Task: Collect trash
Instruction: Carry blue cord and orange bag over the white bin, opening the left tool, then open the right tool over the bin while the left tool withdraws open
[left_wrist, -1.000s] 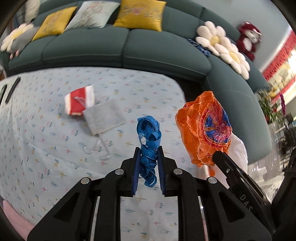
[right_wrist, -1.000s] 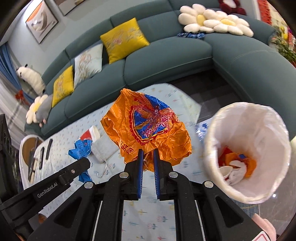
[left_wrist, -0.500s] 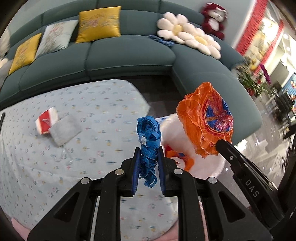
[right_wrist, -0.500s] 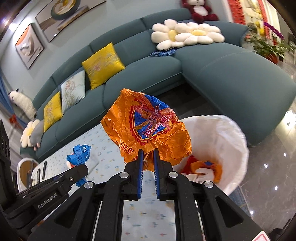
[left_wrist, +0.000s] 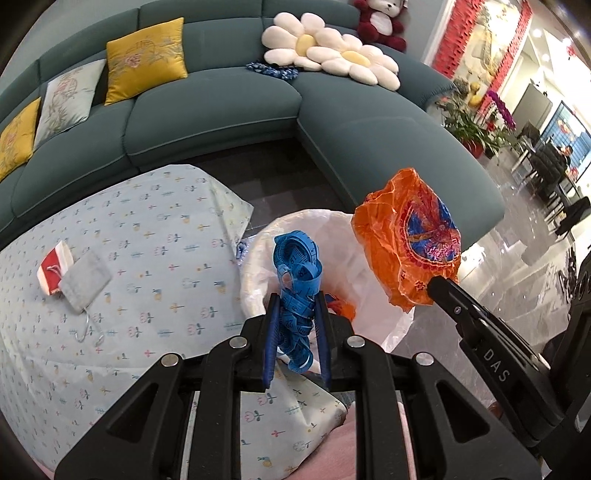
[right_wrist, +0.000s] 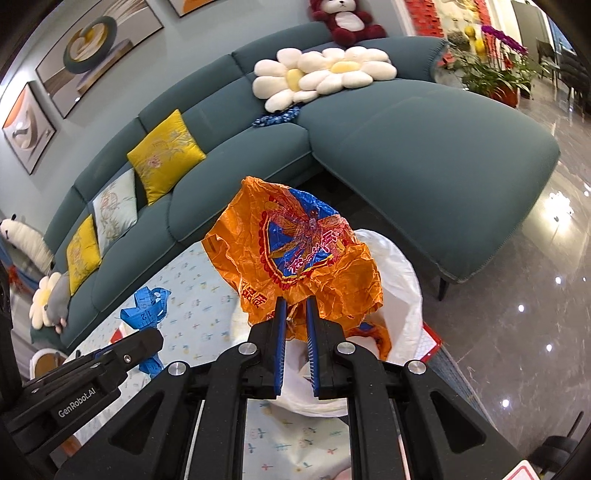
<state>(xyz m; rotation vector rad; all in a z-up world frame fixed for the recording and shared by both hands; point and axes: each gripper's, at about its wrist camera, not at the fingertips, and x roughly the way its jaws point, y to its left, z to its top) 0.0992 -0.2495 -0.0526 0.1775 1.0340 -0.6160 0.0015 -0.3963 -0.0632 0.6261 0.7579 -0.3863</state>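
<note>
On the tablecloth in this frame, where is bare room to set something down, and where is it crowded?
Bare tablecloth runs from the grey pouch and red packet across to the corner by the bin. More lies below the metal hook. It is crowded at the bin, where the tape measure and orange bag are held.

A home living room: teal sofa (left_wrist: 229, 122) (cushions (left_wrist: 146, 59), wall art (right_wrist: 96, 44)).

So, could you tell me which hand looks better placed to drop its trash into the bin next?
Probably the left. Its tongs hold the blue tape measure right over the open white bin, while the right tongs hold the orange wrapper nearer the bin's rim.
</note>
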